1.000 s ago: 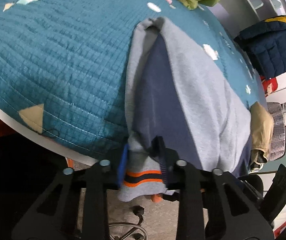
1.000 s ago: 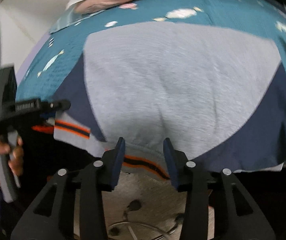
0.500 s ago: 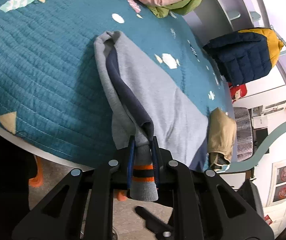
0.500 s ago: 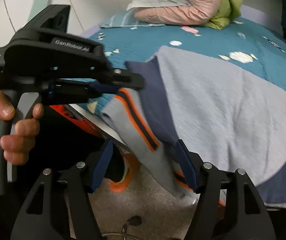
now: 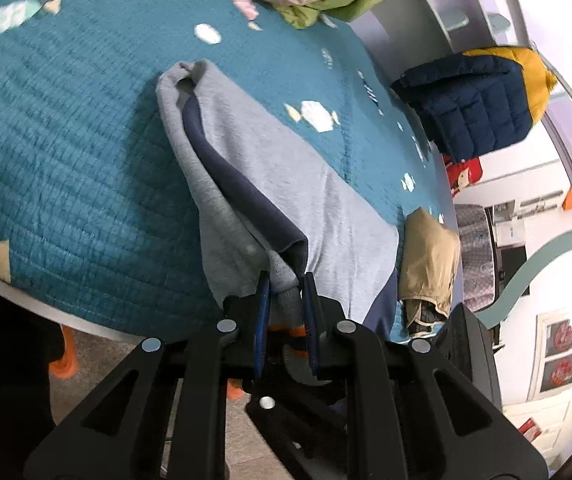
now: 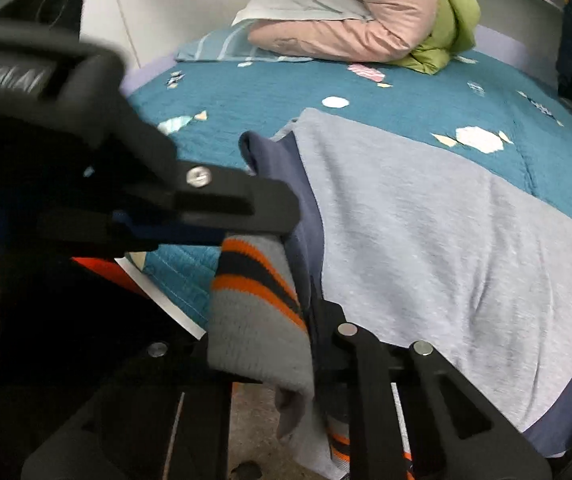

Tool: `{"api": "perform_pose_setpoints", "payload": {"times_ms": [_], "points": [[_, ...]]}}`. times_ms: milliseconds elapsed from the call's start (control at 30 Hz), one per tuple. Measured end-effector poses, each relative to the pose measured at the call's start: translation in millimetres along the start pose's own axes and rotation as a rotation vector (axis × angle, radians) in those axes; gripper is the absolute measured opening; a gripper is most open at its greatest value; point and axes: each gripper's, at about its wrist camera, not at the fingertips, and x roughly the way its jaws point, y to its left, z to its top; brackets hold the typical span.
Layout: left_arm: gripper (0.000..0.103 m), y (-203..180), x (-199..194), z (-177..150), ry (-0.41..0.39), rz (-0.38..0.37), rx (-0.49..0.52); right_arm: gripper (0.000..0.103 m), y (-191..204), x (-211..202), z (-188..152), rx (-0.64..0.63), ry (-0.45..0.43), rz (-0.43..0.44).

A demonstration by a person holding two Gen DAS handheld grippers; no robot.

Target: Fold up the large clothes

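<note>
A grey sweatshirt [image 5: 286, 184] with navy panels and an orange-striped ribbed cuff lies on the teal quilted bed [image 5: 66, 140], its near part hanging over the bed's edge. My left gripper [image 5: 285, 280] is shut on the bunched sleeve just above the striped cuff [image 5: 286, 334]. In the right wrist view the left gripper [image 6: 262, 216] holds the striped cuff [image 6: 254, 280] up from the left. My right gripper [image 6: 262, 344] stands around the hanging cuff; its left finger is hidden behind the cloth. The sweatshirt's body [image 6: 426, 240] spreads to the right.
A pink and green quilt bundle [image 6: 366, 12] and a pillow lie at the bed's head. A navy and yellow puffer jacket [image 5: 482, 96] hangs at the right. Tan folded trousers [image 5: 426, 256] lie by the sweatshirt. The floor lies below the bed's edge.
My left gripper has lifted the sleeve cuff a little higher. My right gripper has moved in around the hanging cuff, which now fills the space between its fingers.
</note>
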Motion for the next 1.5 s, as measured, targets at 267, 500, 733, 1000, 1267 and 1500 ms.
{"api": "perform_pose_setpoints", "payload": {"times_ms": [267,500,733,1000,1267,1500], "points": [[0.070,-59.6,-46.2,4.5,-0.196,-0.180,0.143,0.011,-69.1,-53.0,11.2,0.348,-0.091,0.092],[0.082,-76.0,-1.9,4.7,-0.151,0.149,0.201,0.011,-138.0,-120.4,-7.0,0.640,-0.229,0.124],[0.082,-99.6,103.3,-27.2,0.082,0.174,0.260,0.012,-191.8,-166.6,-60.4,0.820,-0.282,0.006],[0.083,-99.3,174.7,-59.1,0.239,0.265,0.273,0.025,-244.1,-130.8,-135.5,1.067,-0.079,-0.024],[0.088,-86.9,181.1,-62.2,0.245,0.269,0.253,0.055,-247.7,-162.4,-131.9,1.026,-0.086,-0.086],[0.089,-96.4,191.4,-60.1,0.260,0.290,0.249,0.061,-282.4,-145.5,-157.2,1.184,-0.028,0.034]]}}
